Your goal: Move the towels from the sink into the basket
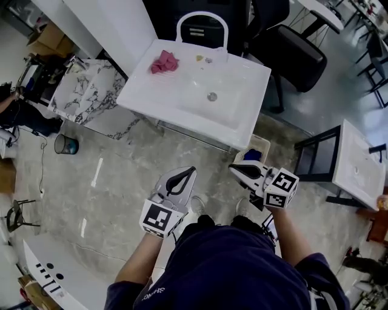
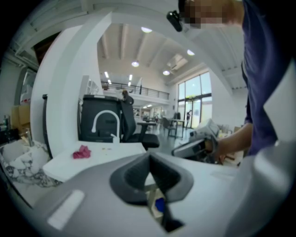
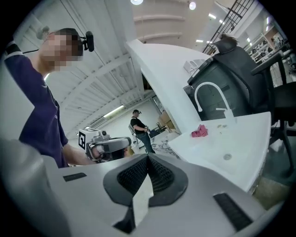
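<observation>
Crumpled pink towel (image 1: 164,62) lies on the flat back-left deck of the white rectangular ceramic sink (image 1: 239,79), left of the white arched faucet (image 1: 202,13) and outside the bowl. Cream lattice basket (image 1: 262,143) stands on the stone floor at the sink's front right corner, with a blue cloth (image 1: 252,155) inside. Left gripper (image 1: 192,171) is held low in front of the person, well short of the sink, its jaws pressed together with pads meeting. Right gripper (image 1: 233,169) is alongside it, just near the basket, its jaws likewise pressed together. Both point toward the sink. The towel is well apart from both grippers and from the basket.
</observation>
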The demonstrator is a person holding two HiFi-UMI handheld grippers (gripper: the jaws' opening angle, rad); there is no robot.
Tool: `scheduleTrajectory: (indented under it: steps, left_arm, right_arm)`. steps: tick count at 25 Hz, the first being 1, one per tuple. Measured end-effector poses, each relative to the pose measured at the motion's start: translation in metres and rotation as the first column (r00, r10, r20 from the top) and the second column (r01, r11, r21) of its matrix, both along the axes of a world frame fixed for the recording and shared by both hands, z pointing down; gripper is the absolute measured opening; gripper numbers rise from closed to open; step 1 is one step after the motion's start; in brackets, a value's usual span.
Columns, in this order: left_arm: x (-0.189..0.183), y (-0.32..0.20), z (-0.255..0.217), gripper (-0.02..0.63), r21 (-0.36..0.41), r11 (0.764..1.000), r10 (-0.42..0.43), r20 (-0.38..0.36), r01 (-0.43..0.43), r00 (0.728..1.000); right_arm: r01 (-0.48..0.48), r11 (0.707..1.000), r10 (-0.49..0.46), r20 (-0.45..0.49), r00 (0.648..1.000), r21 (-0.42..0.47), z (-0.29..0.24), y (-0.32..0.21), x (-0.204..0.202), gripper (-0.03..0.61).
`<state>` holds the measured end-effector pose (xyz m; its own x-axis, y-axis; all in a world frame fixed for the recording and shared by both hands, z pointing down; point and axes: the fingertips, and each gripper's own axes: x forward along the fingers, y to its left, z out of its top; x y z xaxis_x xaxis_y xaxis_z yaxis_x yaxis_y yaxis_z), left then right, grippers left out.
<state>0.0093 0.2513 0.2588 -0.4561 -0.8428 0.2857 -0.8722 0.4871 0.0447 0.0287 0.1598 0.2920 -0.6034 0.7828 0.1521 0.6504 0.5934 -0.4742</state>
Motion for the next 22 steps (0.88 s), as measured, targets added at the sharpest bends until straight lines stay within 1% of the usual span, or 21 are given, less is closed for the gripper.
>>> scheduleTrajectory:
  steps: [5, 8, 10, 15, 18, 22]
  left_arm:
    - [-0.017, 0.046, -0.002, 0.003, 0.026, 1.0, 0.006, 0.002, -0.006, 1.0]
    - [-0.027, 0.07, -0.003, 0.003, 0.041, 0.999, -0.005, 0.001, 0.005, 1.0]
    - [-0.035, 0.082, -0.002, 0.003, 0.048, 0.999, -0.018, 0.003, 0.018, 1.0]
    - [-0.056, 0.099, -0.008, 0.003, 0.053, 0.997, -0.054, 0.005, 0.054, 0.999]
    - [-0.075, 0.102, -0.009, 0.003, 0.056, 0.996, -0.071, 0.006, 0.071, 0.997]
    - [-0.106, 0.102, -0.005, 0.003, 0.034, 0.994, -0.1, 0.0, 0.1, 0.995]
  right_arm:
    - [-0.038, 0.999, 0.037, 0.047, 0.998, 0.036, -0.017, 0.045, -0.022, 0.008]
    - [-0.019, 0.995, 0.011, 0.082, 0.997, 0.102, -0.024, 0.075, -0.031, 0.008]
    - [-0.008, 0.991, -0.005, 0.099, 0.995, 0.131, -0.027, 0.091, -0.037, 0.008]
    - [-0.022, 0.991, 0.008, 0.106, 0.994, 0.129, -0.028, 0.106, -0.065, 0.008]
    - [-0.035, 0.993, 0.023, 0.1, 0.995, 0.117, -0.023, 0.107, -0.09, 0.008]
    - [-0.036, 0.994, 0.027, 0.091, 0.995, 0.105, -0.011, 0.105, -0.127, 0.008]
